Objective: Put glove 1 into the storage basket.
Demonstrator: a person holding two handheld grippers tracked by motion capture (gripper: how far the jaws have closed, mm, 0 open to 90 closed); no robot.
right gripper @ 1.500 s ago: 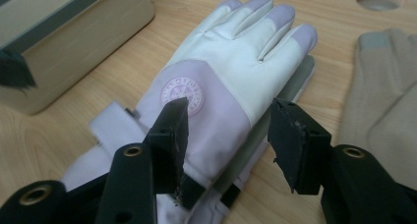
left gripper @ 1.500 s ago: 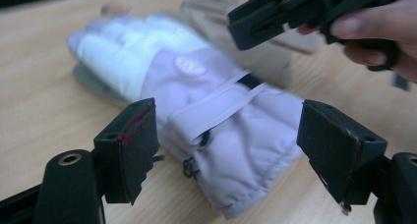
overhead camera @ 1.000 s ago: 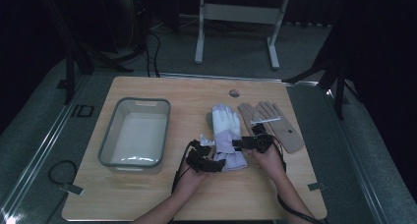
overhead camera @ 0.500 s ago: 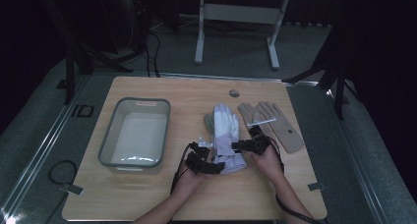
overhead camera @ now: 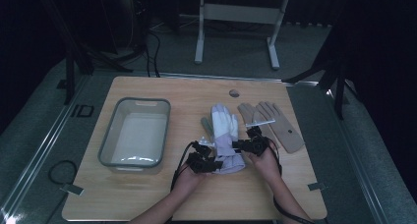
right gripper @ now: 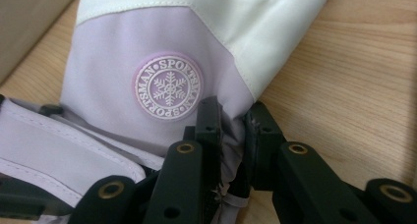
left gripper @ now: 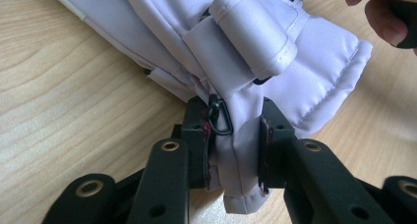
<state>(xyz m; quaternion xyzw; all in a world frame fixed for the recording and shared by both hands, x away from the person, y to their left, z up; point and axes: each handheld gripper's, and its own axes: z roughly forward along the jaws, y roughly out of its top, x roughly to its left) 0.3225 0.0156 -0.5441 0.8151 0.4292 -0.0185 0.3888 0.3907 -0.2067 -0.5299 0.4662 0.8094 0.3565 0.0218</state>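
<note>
Two grippers, left gripper (overhead camera: 212, 161) and right gripper (overhead camera: 244, 146), have just closed, each clamping the lilac ski glove's (overhead camera: 225, 135) cuff on the wooden surface (overhead camera: 187, 91).

The left gripper (left gripper: 235, 153), its two black jaws having just been closing, pinches a fold of the pale lilac padded fabric glove (left gripper: 275, 71) lying on the light wooden table (left gripper: 74, 101). A small black wire clip (left gripper: 220, 117) sits against one pad. Fingers of the person's other hand (left gripper: 381, 15) show at the top right corner.
</note>
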